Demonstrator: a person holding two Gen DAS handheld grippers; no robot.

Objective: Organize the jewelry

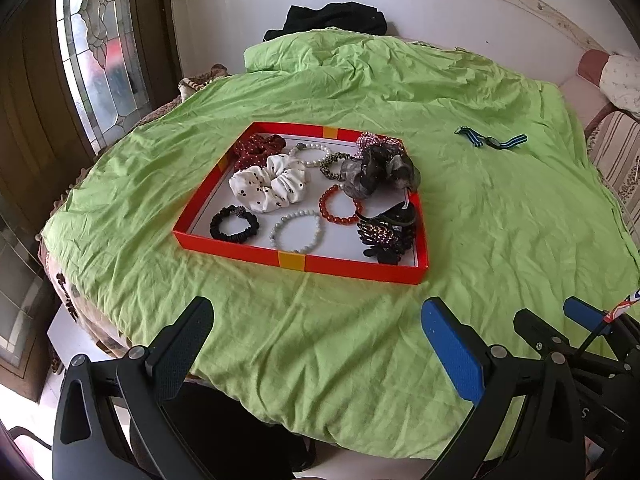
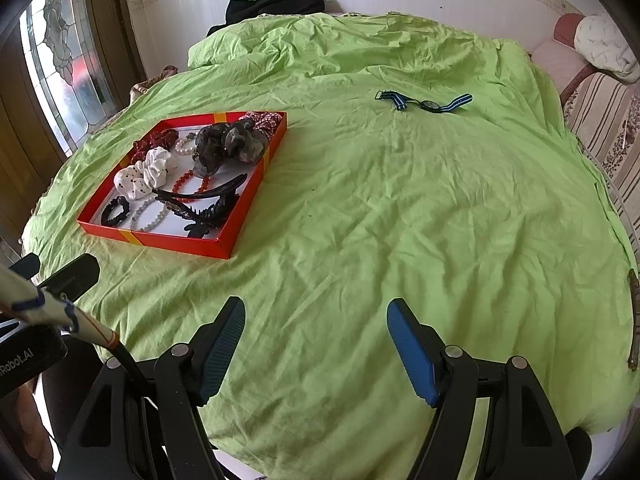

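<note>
A red tray (image 1: 352,268) (image 2: 176,242) lies on the green cloth and holds scrunchies, bead bracelets and black hair clips: a white dotted scrunchie (image 1: 268,186), a red bead bracelet (image 1: 338,206), a grey sheer scrunchie (image 1: 380,170), a black claw clip (image 1: 384,236). A watch with a blue striped strap (image 1: 492,142) (image 2: 426,103) lies alone on the cloth, right of the tray. My left gripper (image 1: 316,328) is open and empty, near the table's front edge. My right gripper (image 2: 316,328) is open and empty, well short of the watch.
Green cloth (image 2: 400,208) covers the round table and bunches up at the back. A black garment (image 1: 336,20) lies by the white wall. A striped chair (image 2: 600,120) stands to the right, a glass door (image 1: 100,60) to the left.
</note>
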